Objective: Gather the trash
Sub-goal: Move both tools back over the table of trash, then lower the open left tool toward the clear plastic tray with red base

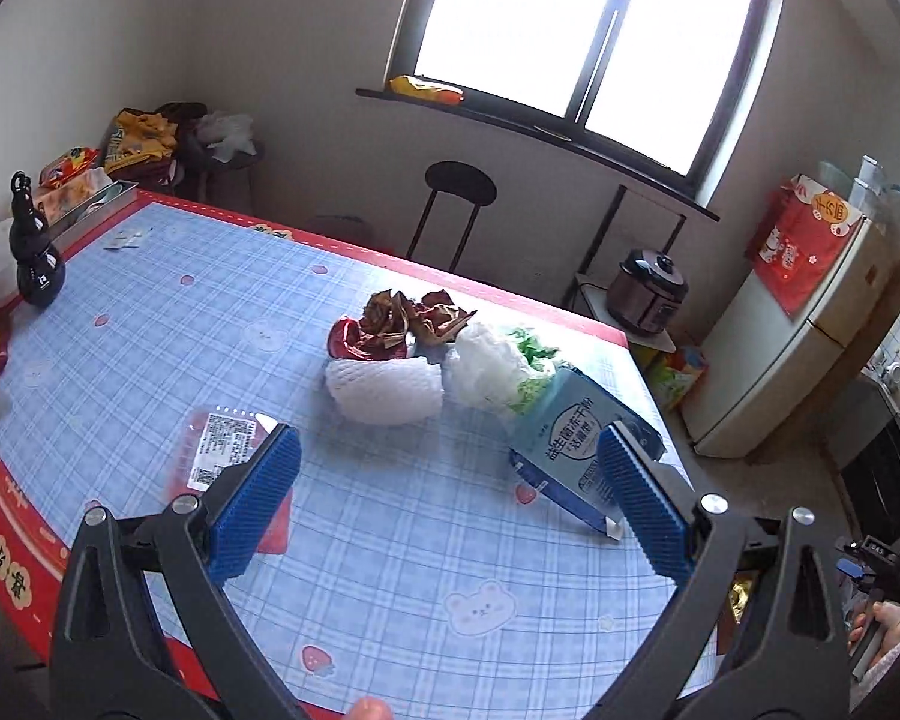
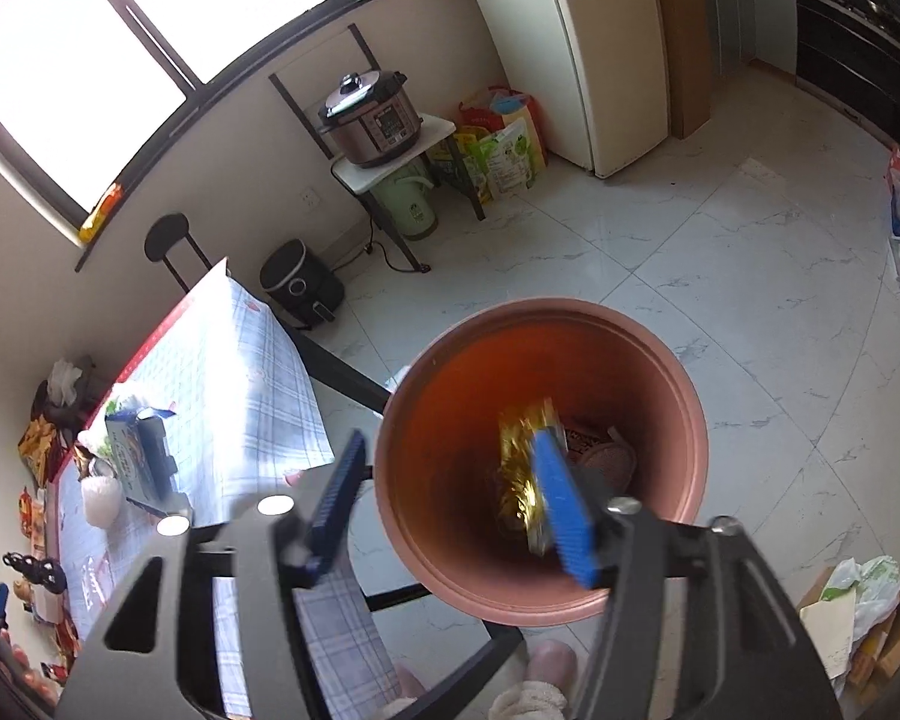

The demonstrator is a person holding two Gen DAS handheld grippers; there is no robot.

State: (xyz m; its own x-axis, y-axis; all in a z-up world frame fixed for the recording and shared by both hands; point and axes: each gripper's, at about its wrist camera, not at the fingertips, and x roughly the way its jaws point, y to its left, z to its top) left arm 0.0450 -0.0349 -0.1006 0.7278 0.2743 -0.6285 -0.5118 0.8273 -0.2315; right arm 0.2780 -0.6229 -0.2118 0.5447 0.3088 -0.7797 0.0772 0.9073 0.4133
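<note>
My left gripper (image 1: 450,441) hangs open over the checked tablecloth (image 1: 390,540), nothing between its blue pads. Beyond it lie a white foam net (image 1: 384,390), dried brown peels (image 1: 402,321), a white plastic bag with greens (image 1: 492,372), a blue carton (image 1: 564,438) behind the right finger, and a clear labelled tray (image 1: 222,450) behind the left finger. My right gripper (image 2: 448,441) stands open above a brown bin (image 2: 699,420) on the floor. A crumpled gold wrapper (image 2: 519,468) is inside the bin, beside the right pad; whether it touches the pad I cannot tell.
A black gourd-shaped bottle (image 1: 33,258) stands at the table's left edge. A black stool (image 1: 459,183), a pressure cooker (image 1: 648,291) on a stand and a cream fridge (image 1: 780,360) lie beyond the table. A slippered foot (image 2: 549,660) is near the bin.
</note>
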